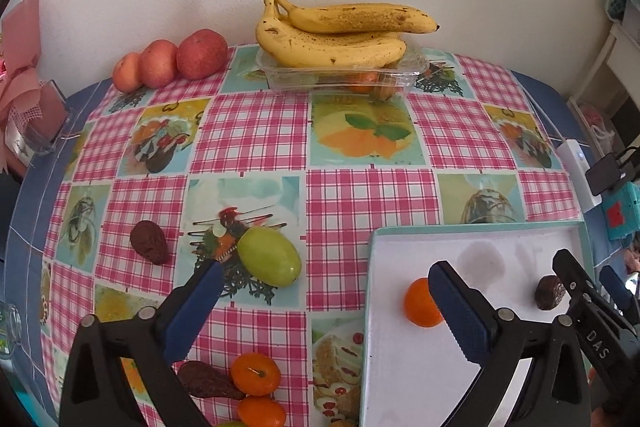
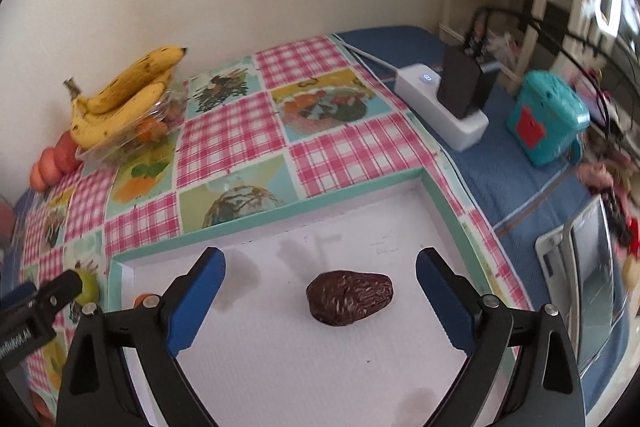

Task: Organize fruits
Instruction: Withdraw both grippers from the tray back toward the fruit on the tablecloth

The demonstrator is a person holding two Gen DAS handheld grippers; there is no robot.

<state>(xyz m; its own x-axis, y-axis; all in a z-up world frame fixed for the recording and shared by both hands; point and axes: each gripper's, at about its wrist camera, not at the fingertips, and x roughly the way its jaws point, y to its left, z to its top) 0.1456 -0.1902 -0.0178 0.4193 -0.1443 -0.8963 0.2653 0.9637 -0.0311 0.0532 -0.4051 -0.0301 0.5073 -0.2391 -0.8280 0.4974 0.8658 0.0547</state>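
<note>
**Fruits half sorted: two pieces in the tray, the rest loose on the cloth**

Left wrist view: The fruits are split between the checked tablecloth and the white tray with its teal rim. In the tray lie a small orange and a dark wrinkled date, well apart, which suggests the tray is the collecting place. Still on the cloth are a green grape, a second date, and near the bottom edge two more oranges beside another dark piece. Bananas rest on top of a clear plastic punnet by the wall, with three reddish apples lined up to its left. The left gripper hangs with jaws wide apart and nothing between them; its left finger sits just beside the grape, so the grape is probably the next pick.

Right wrist view: The date lies alone on the tray floor, clear of the rim. The right gripper is spread wide over it, both blue pads apart from the date, gripping nothing. That reads as a piece set down and let go, though a fresh grasp cannot be ruled out.
</note>
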